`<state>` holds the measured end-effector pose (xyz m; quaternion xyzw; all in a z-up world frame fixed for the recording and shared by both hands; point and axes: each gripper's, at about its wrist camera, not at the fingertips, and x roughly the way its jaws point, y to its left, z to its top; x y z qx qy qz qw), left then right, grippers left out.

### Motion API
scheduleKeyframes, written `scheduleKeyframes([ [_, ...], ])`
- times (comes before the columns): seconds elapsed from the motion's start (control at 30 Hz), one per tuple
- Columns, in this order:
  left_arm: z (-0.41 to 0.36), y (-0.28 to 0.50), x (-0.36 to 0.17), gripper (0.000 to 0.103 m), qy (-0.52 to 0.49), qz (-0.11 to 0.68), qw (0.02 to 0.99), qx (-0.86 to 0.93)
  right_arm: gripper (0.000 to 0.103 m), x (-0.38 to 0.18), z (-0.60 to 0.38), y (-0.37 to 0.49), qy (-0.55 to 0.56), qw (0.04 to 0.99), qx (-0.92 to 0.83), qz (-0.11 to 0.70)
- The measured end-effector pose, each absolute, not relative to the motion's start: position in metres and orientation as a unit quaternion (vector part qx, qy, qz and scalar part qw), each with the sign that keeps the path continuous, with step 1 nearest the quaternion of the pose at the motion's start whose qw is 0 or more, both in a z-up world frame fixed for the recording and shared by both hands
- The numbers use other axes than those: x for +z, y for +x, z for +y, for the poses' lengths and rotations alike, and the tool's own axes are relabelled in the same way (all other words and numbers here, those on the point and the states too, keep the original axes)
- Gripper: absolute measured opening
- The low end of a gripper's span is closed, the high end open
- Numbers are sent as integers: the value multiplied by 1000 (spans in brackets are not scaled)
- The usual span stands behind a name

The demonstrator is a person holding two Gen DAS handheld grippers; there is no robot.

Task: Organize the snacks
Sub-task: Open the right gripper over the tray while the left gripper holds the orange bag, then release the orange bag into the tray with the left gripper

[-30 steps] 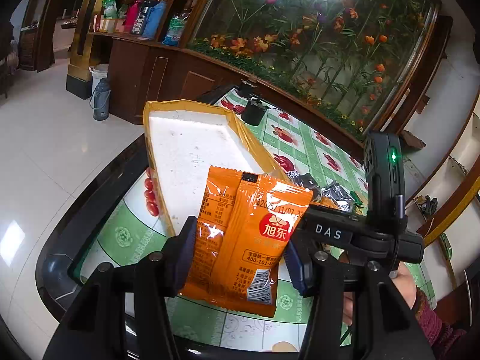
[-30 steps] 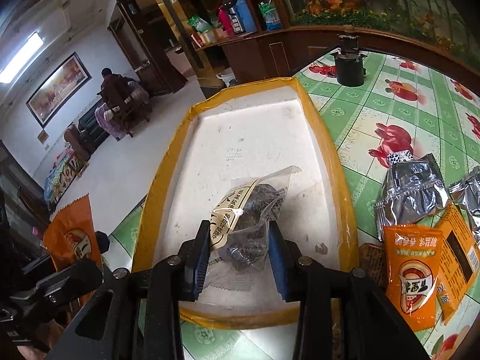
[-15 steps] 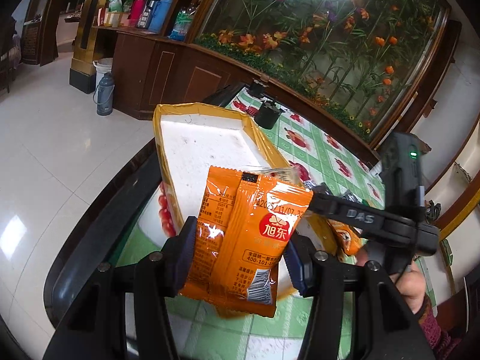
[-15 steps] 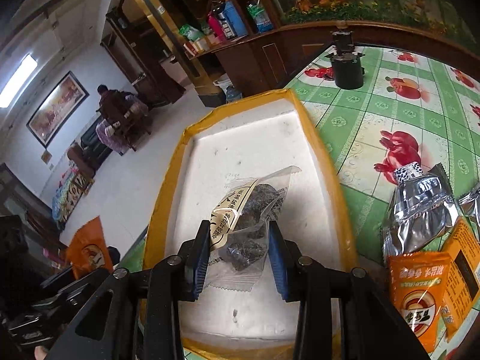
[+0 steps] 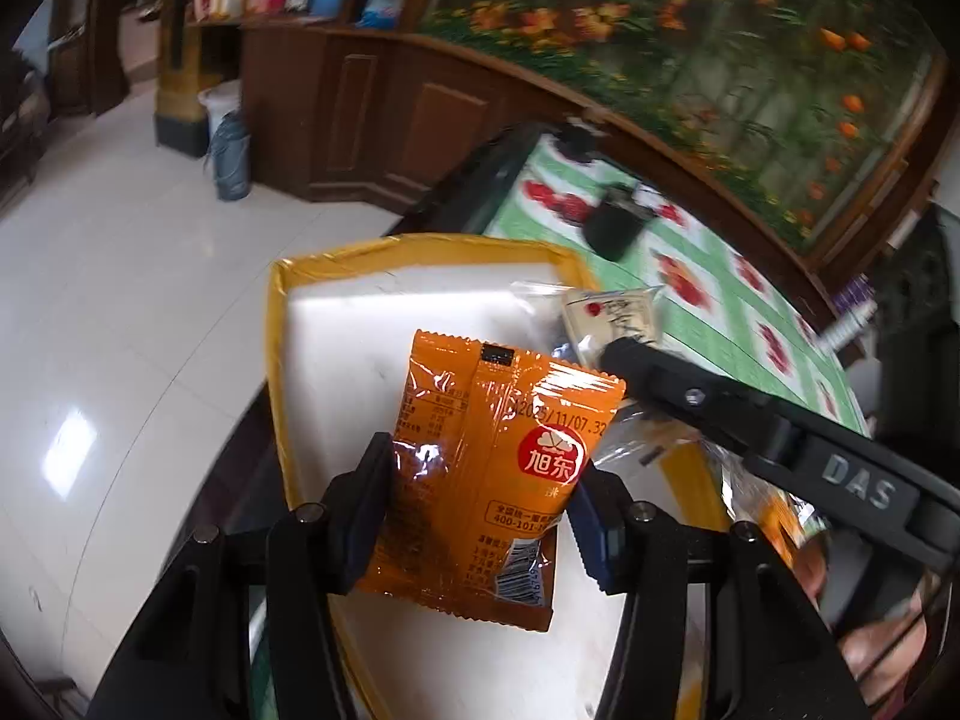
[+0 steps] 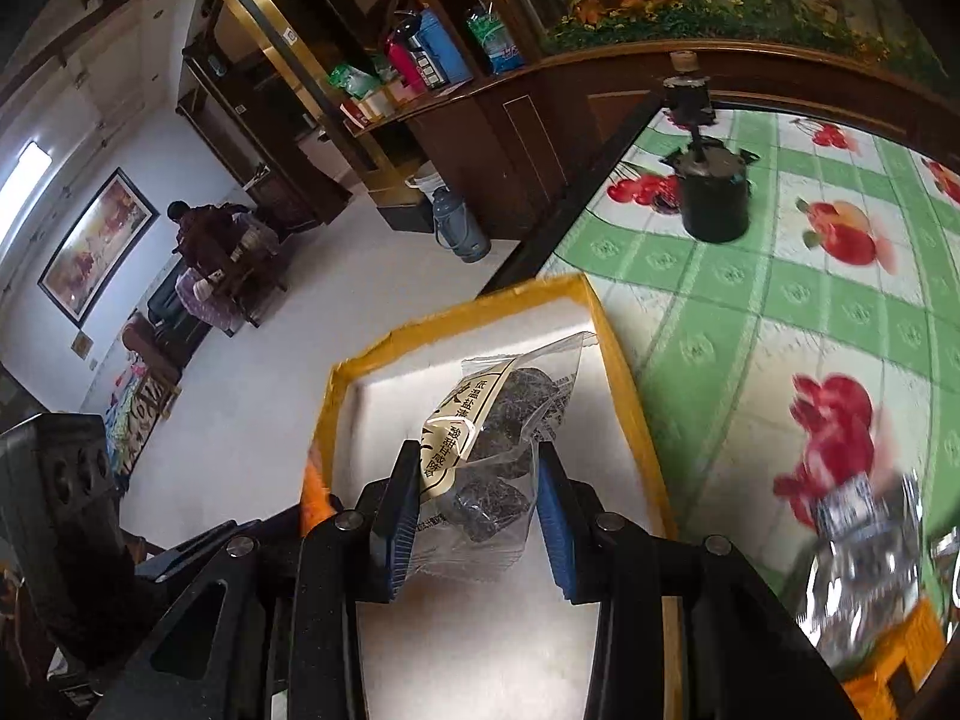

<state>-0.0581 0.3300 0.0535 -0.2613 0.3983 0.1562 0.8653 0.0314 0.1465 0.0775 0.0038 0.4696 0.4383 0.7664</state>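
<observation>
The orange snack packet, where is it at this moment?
The orange snack packet is clamped in the left hand-held gripper, above the yellow-rimmed white tray, left of the clear packet.

A home living room: a desk under a green-checked, fruit-printed plastic cloth (image 6: 750, 324), dark wooden cabinets with gold trim (image 6: 480, 120) holding bottles and thermos flasks, a framed painting (image 6: 96, 246), glossy white floor tiles (image 5: 120, 312), and a large flower mural (image 5: 690, 42).

Your left wrist camera looks steeply down along its fingers, close over the yellow-rimmed tray (image 5: 273, 324), with the cabinets far behind. Your right wrist camera does likewise from the right. Both share the tray (image 6: 624, 396) and the green tablecloth (image 6: 750, 312).
</observation>
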Motion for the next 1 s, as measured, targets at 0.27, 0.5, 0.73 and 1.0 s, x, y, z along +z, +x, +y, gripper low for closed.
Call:
scheduleKeyframes([
  [0.27,353,-42,39,55,-281,410,849,177,40,55,184,60,-6,764,420,490],
  [0.5,350,-39,43,78,-289,398,856,158,46,53,187,67,-6,760,419,497],
  [0.73,338,-55,55,80,-302,385,858,156,48,71,161,63,-10,760,428,489],
  [1.0,267,-120,92,80,-258,338,898,116,48,100,35,33,-18,792,426,437],
])
